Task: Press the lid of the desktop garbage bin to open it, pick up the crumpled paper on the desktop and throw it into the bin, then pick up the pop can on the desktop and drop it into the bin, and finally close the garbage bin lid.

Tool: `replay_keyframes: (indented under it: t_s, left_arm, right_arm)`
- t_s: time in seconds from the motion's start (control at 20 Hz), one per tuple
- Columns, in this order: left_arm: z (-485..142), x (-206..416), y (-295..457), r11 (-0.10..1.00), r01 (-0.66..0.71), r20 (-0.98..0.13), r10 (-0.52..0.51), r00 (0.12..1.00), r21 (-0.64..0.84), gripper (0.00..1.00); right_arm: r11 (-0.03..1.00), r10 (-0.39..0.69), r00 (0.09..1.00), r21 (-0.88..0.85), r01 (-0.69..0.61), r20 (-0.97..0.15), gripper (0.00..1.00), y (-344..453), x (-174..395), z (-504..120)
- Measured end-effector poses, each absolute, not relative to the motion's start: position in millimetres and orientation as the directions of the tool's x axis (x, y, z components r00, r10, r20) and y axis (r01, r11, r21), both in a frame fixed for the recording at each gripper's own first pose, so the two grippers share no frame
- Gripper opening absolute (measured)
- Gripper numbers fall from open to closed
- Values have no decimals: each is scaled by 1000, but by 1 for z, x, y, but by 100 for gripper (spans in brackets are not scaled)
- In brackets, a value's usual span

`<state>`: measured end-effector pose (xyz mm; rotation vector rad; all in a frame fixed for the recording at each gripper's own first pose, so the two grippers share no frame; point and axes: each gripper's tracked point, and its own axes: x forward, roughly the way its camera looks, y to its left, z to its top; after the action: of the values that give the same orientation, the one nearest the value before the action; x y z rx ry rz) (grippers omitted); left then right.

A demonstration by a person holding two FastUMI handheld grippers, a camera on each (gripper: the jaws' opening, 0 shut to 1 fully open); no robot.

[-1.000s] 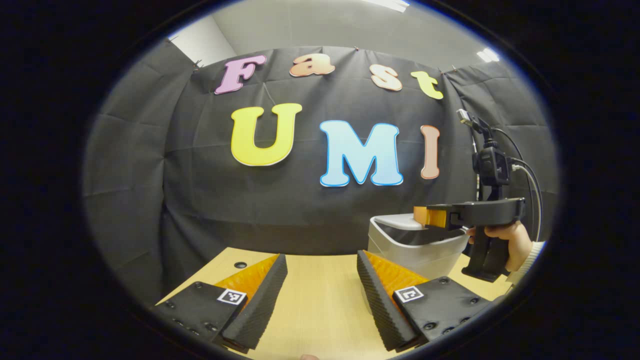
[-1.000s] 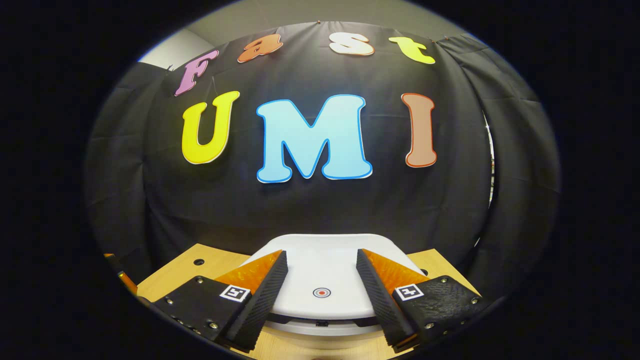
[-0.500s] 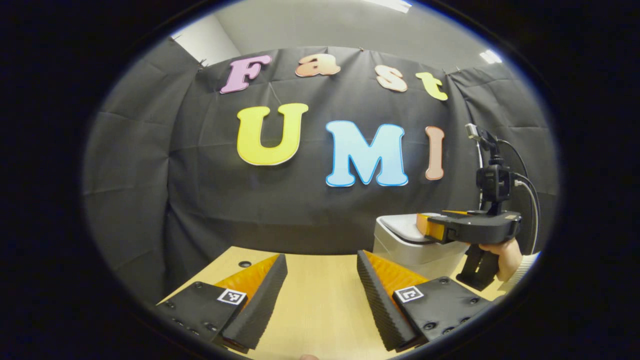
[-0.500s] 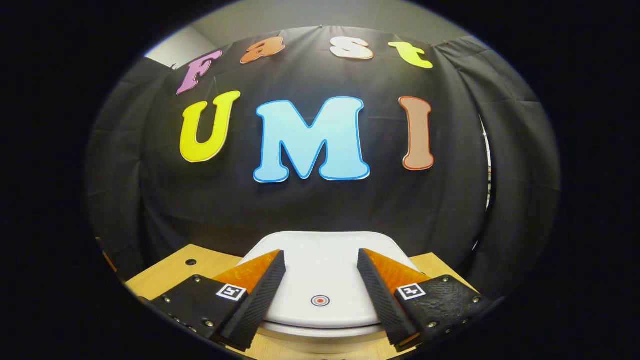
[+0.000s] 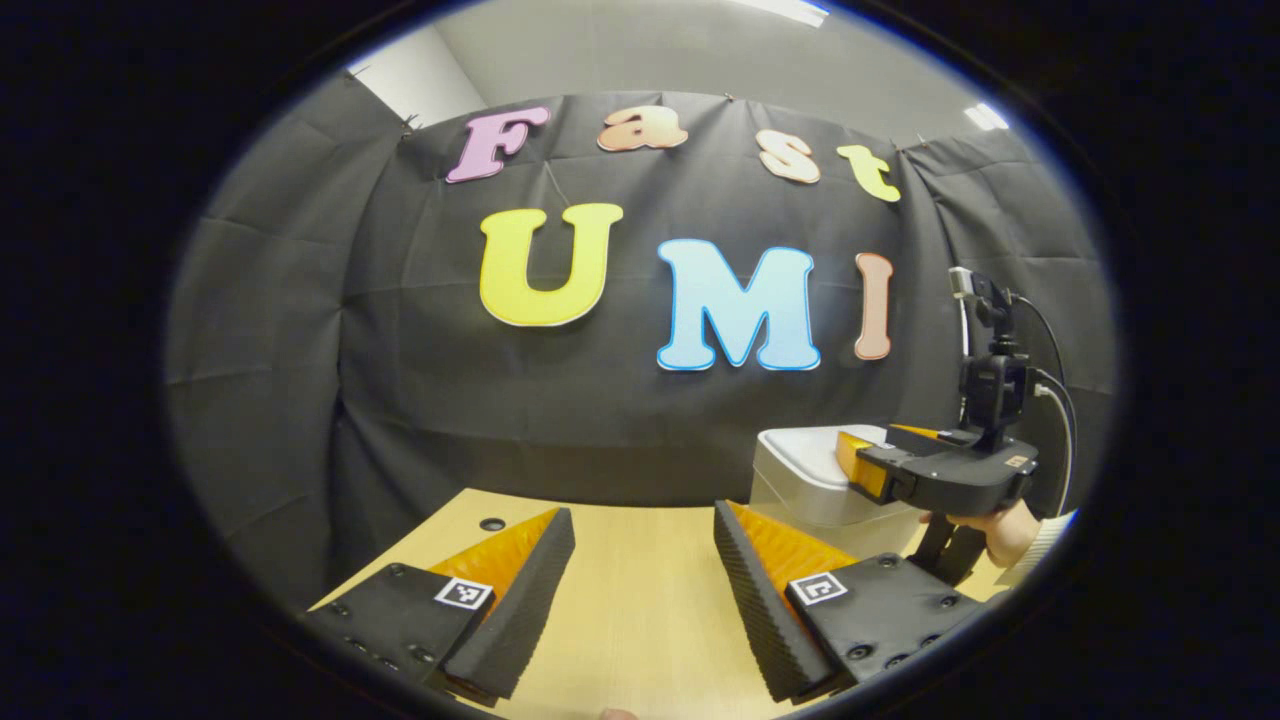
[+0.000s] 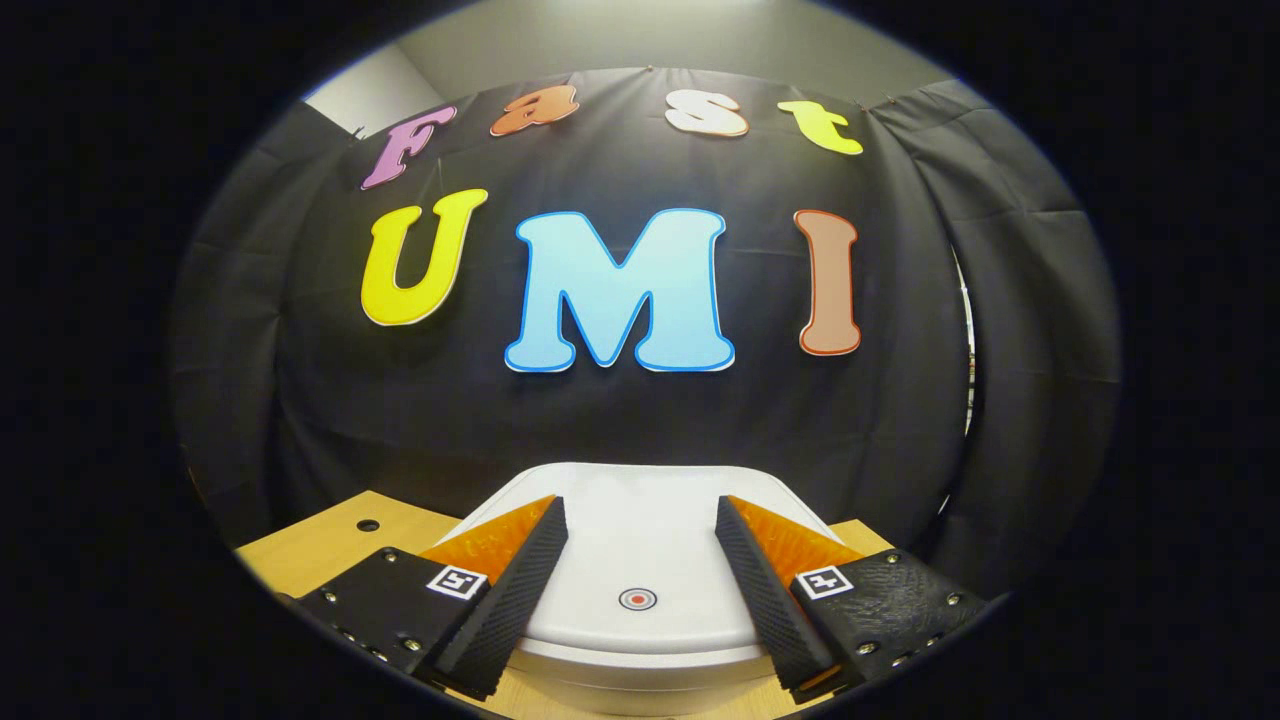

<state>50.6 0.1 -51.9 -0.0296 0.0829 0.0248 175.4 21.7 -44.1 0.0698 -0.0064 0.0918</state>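
The left tool (image 5: 640, 565) hangs idle with its fingers spread and nothing between them, low over a bare stretch of the wooden tabletop (image 5: 630, 620). In the left gripper view the garbage bin (image 5: 810, 490) stands to that tool's right, toward the back of the tabletop and close to the black cloth wall. The right tool (image 5: 865, 465), held by a hand (image 5: 1000, 530), reaches over the bin's top from the far side.

In the right gripper view the right tool (image 6: 640, 555) also has its fingers spread, holding nothing. It sits directly above the lid (image 6: 650, 540), which looks flat and seated on the bin's body. A small round target mark (image 6: 637, 599) lies on the lid between the two fingers, near the front edge. Whether the fingers are touching the lid or just above it cannot be told.

No paper or can lies on the visible tabletop, so this is either the opening press or the final closing.

To do the press well, the push should go straight down near the mark, where the latch most likely sits. The fingers straddle that spot, so it would help to shift slightly and let one fingertip or the tool's underside land on it. Press firmly and briefly, then lift straight up. A slanted push risks sliding the light bin toward the cloth wall. The left tool is free to steady the bin's side if it starts to move.
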Motion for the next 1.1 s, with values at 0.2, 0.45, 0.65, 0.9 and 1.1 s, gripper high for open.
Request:
replay_keyframes:
  t_s: [0.2, 0.45, 0.65, 0.9, 1.1]
  left_arm:
    - [-54, 52, 5, 999, -32, -85, 29, 996, -30, 92]
    - [-52, 54, 4, 999, -36, -79, 33, 996, -36, 92]
    - [-48, 54, 0, 999, -39, -74, 36, 997, -36, 93]
    - [-37, 52, -6, 998, -56, -51, 55, 997, -27, 93]
    - [-37, 53, -19, 997, -70, -46, 69, 997, -19, 92]
  right_arm:
    - [993, 76, 996, 88, -79, 39, 98, 21, 176, -44]
    - [993, 66, 996, 91, -71, 58, 98, 21, 175, -42]
    - [994, 45, 997, 96, -50, 63, 97, 20, 174, -41]
    - [988, 81, 997, 129, -79, -6, 96, 16, 146, -41]
    - [985, 109, 994, 134, -104, -30, 96, 7, 115, -39]
